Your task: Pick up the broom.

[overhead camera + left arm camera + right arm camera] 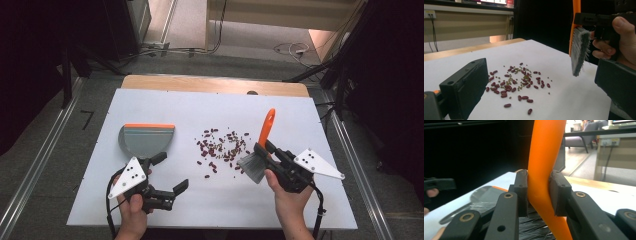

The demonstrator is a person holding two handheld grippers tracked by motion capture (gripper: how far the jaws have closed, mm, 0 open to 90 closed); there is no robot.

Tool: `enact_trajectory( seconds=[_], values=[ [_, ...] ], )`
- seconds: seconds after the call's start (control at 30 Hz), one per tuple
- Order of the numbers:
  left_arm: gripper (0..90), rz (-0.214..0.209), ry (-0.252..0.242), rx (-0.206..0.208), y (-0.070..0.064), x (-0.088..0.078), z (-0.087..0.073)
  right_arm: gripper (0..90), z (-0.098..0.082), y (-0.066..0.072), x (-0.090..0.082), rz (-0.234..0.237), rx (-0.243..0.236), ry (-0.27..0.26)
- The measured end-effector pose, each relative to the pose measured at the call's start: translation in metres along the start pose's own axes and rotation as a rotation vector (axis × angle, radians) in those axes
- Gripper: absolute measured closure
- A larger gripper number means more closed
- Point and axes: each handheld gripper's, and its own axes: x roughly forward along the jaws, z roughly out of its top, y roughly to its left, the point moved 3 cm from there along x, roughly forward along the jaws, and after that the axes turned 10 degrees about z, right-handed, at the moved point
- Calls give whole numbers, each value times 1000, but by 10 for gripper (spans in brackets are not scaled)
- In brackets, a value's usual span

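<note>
A brush with an orange handle (267,126) and grey bristles (251,167) hangs tilted over the white table, just right of a scatter of red beans (222,148). My right gripper (262,150) is shut on the handle (544,165) near the bristle head, one pad on each side. A grey dustpan (146,138) with an orange lip lies flat at the left, also seen as the dustpan (482,196). My left gripper (170,173) stands open just in front of the pan, nothing between its jaws. It looks across the beans (516,82) toward the brush bristles (579,51).
The white board (300,112) lies on a wooden tabletop (210,83) whose far edge shows behind it. Cables (292,49) trail on the floor beyond. Metal rails (35,170) run along both sides of the table. Bare board lies in front of the beans.
</note>
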Motion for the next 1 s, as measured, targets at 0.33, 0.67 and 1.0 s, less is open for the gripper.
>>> enact_trajectory(
  seconds=[0.33, 0.67, 1.0],
  values=[
    [18, -81, 20, 9, -26, 8, -1, 689, -3, 41, 21, 84, -20, 3],
    [186, -150, 93, -14, -56, 19, -5, 689, -8, 72, 33, 123, -47, 4],
    [462, -84, 115, -14, -65, 21, -7, 688, -12, 96, 40, 143, -94, 4]
  ],
)
